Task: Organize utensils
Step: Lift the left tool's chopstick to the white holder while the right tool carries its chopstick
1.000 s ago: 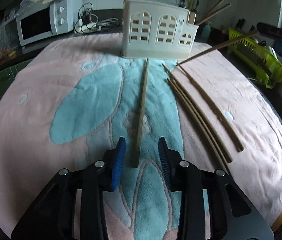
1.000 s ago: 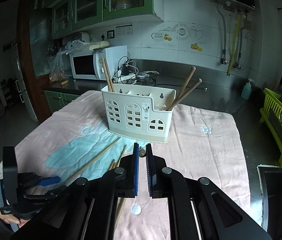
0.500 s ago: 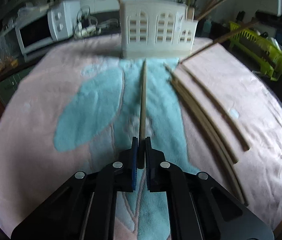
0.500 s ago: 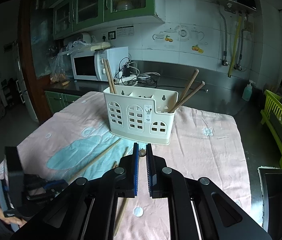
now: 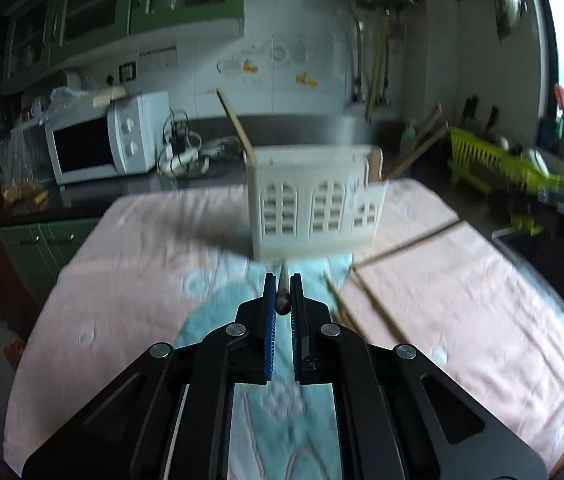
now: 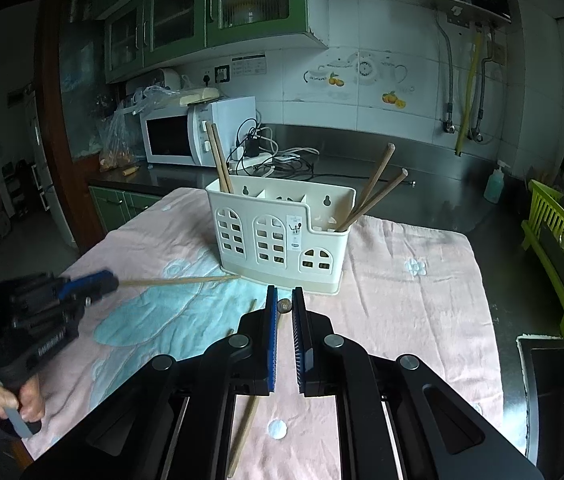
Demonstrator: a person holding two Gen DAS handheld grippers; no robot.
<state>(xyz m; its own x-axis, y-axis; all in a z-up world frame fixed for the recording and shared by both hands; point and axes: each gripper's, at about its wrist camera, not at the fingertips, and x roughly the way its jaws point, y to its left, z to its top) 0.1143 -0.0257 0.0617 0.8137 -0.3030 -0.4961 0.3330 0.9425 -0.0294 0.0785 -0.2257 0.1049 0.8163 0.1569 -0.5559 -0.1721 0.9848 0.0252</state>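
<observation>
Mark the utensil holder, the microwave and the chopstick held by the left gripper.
utensil holder (image 6: 278, 236), right wrist view, front wall.
microwave (image 6: 170, 140), right wrist view, door.
chopstick (image 6: 178, 281), right wrist view, mid-shaft.
left gripper (image 6: 112, 280), right wrist view, fingertips.

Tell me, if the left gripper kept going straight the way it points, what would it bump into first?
Probably the white utensil holder. The left gripper is shut on a chopstick aimed at the holder's base, so the stick's tip would likely touch first, though depth is unclear.

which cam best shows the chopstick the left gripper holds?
Right wrist: the chopstick shows side-on, full length, from the left gripper toward the caddy. Left wrist sees it end-on only, blurred, just its butt between the pads.
</observation>
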